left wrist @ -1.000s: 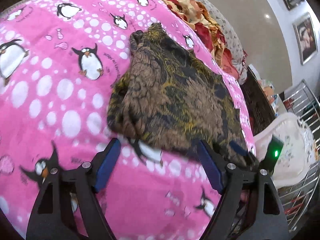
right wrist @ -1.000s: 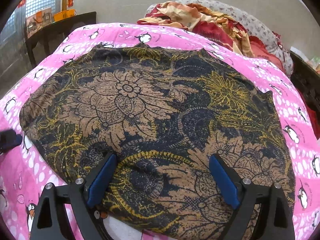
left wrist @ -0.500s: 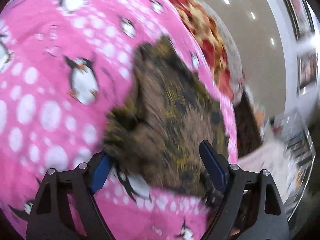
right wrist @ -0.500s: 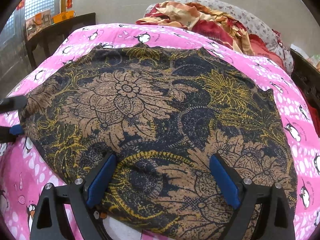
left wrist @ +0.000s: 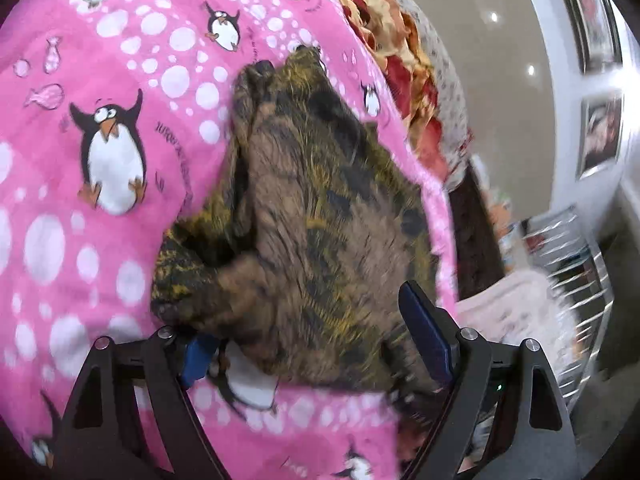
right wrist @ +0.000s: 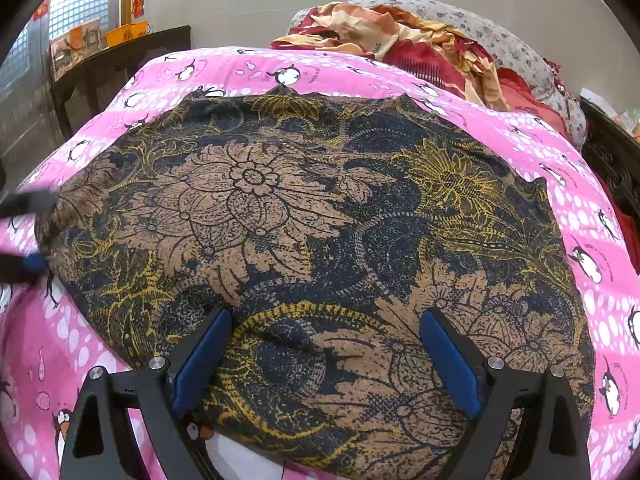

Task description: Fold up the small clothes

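A dark floral garment (right wrist: 320, 248), patterned in brown, navy and yellow, lies spread on a pink penguin-print bedspread (right wrist: 580, 184). Starting at the left: the left gripper (left wrist: 316, 332) has closed in on the garment's left edge over the last second. A second ago its fingers stood short of the cloth, with bare pink bedspread between them; now the cloth's bunched corner fills the space between the fingers, which are spread wide, and the blue pad of its left finger (left wrist: 196, 354) is partly buried under the hem. This view is blurred, so whether the pads press the fabric yet cannot be told. From the right wrist view, that same gripper shows as dark tips at the far left, one above and one below the hem, where half a second ago they sat just outside it. Moving right: the right gripper (right wrist: 326, 360) has not shifted; it hovers over the near part of the garment, fingers spread wide, holding nothing. Ahead of it, beyond the garment, a heap of red and cream bedding (right wrist: 400, 40) rests at the far end. The change suggests a fold is about to begin: the left edge looks ready to be pinched and carried rightward across the garment.
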Available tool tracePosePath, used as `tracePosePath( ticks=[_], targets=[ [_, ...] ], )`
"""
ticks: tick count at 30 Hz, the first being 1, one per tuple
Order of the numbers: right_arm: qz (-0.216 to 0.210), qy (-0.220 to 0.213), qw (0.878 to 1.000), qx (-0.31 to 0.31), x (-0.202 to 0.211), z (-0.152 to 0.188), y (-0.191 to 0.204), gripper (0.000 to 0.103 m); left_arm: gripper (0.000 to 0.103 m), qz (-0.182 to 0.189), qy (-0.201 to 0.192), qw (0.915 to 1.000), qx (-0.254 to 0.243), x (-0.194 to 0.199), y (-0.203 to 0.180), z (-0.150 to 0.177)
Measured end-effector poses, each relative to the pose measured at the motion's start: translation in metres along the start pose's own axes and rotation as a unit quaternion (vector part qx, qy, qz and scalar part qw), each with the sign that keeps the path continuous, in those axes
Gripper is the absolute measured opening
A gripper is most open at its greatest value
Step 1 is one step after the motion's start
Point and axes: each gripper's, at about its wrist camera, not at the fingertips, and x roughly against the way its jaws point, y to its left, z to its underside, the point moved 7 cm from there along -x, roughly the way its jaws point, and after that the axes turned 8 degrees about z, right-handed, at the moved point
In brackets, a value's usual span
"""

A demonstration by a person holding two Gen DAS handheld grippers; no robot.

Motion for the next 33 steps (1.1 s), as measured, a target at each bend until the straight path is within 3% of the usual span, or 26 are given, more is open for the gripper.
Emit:
tracePosePath(
  ticks=[5, 8, 11, 14, 16, 18, 20, 22, 26, 30, 33],
  targets=[
    [0.0, 0.0, 1.0, 0.0, 0.0, 0.0, 0.0, 0.094, 0.084, -0.004, 0.002, 0.9984, -0.056, 0.003, -0.011, 0.009],
    [0.0, 0.0, 1.0, 0.0, 0.0, 0.0, 0.0, 0.094, 0.084, -0.007, -0.028, 0.9994, -0.016, 0.007, 0.001, -0.002],
    [0.0, 0.0, 1.0, 0.0, 0.0, 0.0, 0.0, 0.094, 0.084, -0.072, -0.054, 0.9951, -0.04, 0.009, 0.003, -0.01],
    [0.0, 0.0, 1.0, 0.001, 0.0, 0.0, 0.0, 0.094, 0.082, -0.082, -0.051, 0.9941, -0.049, 0.004, 0.004, -0.009],
    [0.0, 0.0, 1.0, 0.001, 0.0, 0.0, 0.0, 0.094, 0.072, -0.095, -0.048, 0.9925, -0.06, 0.007, 0.007, -0.006],
    [0.0, 0.0, 1.0, 0.001, 0.0, 0.0, 0.0, 0.094, 0.041, -0.116, -0.049, 0.9901, -0.062, 0.008, 0.013, -0.005],
    [0.0, 0.0, 1.0, 0.001, 0.0, 0.0, 0.0, 0.094, 0.029, -0.127, -0.049, 0.9891, -0.057, 0.011, 0.022, -0.005],
    [0.0, 0.0, 1.0, 0.001, 0.0, 0.0, 0.001, 0.094, 0.025, -0.133, -0.049, 0.9877, -0.065, 0.012, 0.021, -0.004],
    [0.0, 0.0, 1.0, 0.001, 0.0, 0.0, 0.0, 0.094, 0.017, -0.168, -0.059, 0.9765, -0.122, 0.014, 0.005, 0.002],
    [0.0, 0.001, 1.0, 0.001, 0.0, 0.0, 0.0, 0.095, 0.015, -0.186, -0.062, 0.9653, -0.173, 0.015, -0.007, 0.005],
    [0.0, 0.003, 1.0, -0.001, -0.001, 0.0, 0.001, 0.095, 0.015, -0.204, -0.07, 0.952, -0.218, 0.014, -0.017, 0.008]
  ],
)
